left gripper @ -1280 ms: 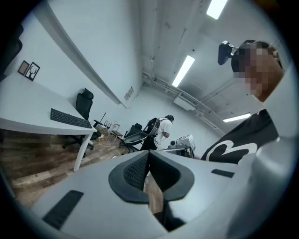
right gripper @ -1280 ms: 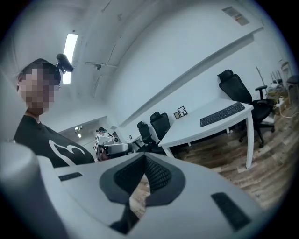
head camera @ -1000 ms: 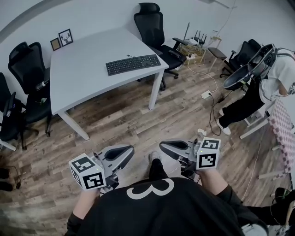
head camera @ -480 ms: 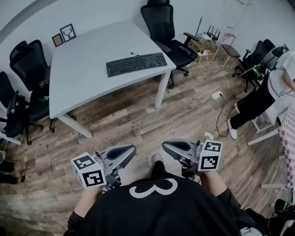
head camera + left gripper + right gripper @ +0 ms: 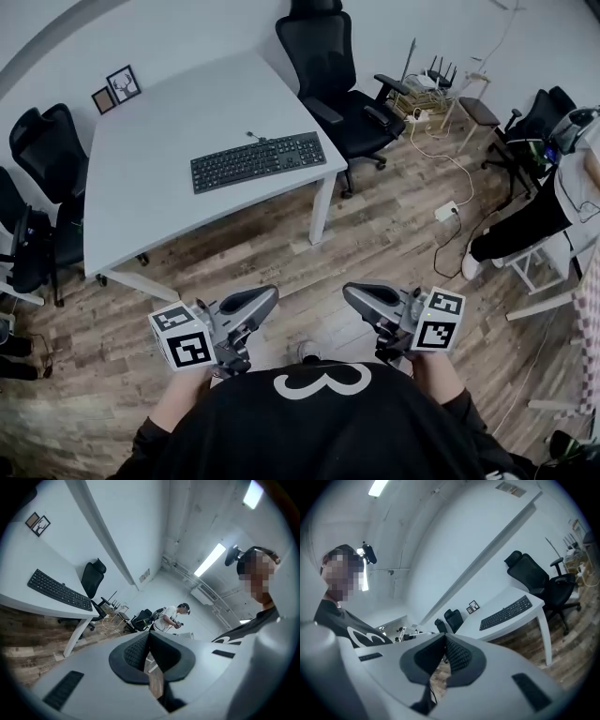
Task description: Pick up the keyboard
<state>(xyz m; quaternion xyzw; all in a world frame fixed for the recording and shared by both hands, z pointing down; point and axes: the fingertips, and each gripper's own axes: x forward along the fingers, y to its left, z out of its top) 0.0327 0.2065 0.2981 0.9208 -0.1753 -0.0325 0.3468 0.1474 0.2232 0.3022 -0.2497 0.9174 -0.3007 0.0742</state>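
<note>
A black keyboard (image 5: 259,160) lies flat near the front edge of a white table (image 5: 150,178); it shows too in the left gripper view as the keyboard (image 5: 58,590) and in the right gripper view as the keyboard (image 5: 505,612). My left gripper (image 5: 269,298) and right gripper (image 5: 352,292) are held low in front of the person's body, over the wooden floor, well short of the table. Both are shut with nothing between their jaws; the pads meet in the left gripper (image 5: 149,649) and right gripper (image 5: 444,652) views.
Black office chairs stand behind the table (image 5: 328,66) and at its left (image 5: 37,178). Two small picture frames (image 5: 114,89) sit at the table's far corner. Cables and a power strip (image 5: 448,208) lie on the floor at right, where another person (image 5: 562,187) stands by more chairs.
The person has stepped closer to the table: keyboard and table now sit lower and more to the left in the head view. Both grippers stay shut and low.
</note>
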